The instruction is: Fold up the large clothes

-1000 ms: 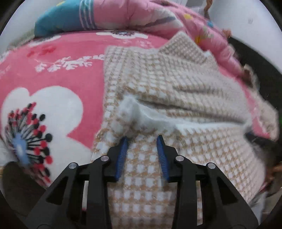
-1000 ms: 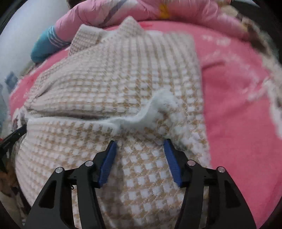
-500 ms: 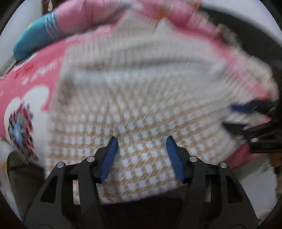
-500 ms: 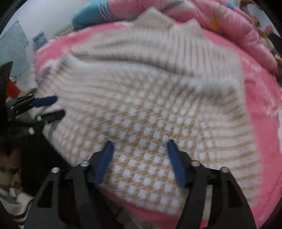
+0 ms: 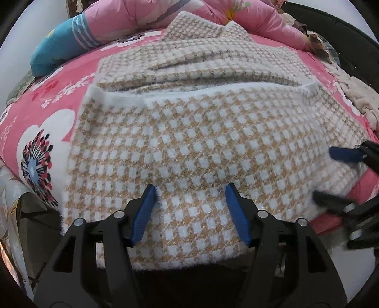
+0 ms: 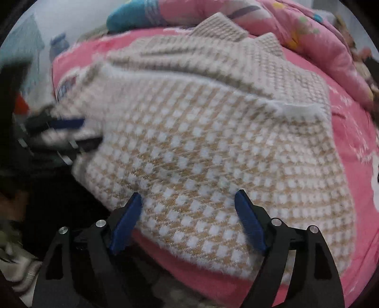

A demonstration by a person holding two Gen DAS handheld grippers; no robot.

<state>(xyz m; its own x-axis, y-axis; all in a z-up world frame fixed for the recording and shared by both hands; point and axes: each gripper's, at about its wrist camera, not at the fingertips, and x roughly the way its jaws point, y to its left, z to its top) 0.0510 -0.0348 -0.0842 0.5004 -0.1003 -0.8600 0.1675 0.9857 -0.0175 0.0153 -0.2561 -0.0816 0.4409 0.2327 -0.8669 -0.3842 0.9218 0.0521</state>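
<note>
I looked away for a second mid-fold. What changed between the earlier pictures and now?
Both grippers backed off from the white folded-over hem toward the near edge of the checked sweater. The left gripper and right gripper have just been opening their jaws; neither grips the knit. The sweater stays folded on the pink floral bedspread, with the quilt behind.

Pink floral fleece bedspread [image 5: 59,94] across left and centre. Pink quilted duvet [image 5: 132,16] bunched along top edge. Teal striped pillow [image 5: 61,47] upper left.
</note>
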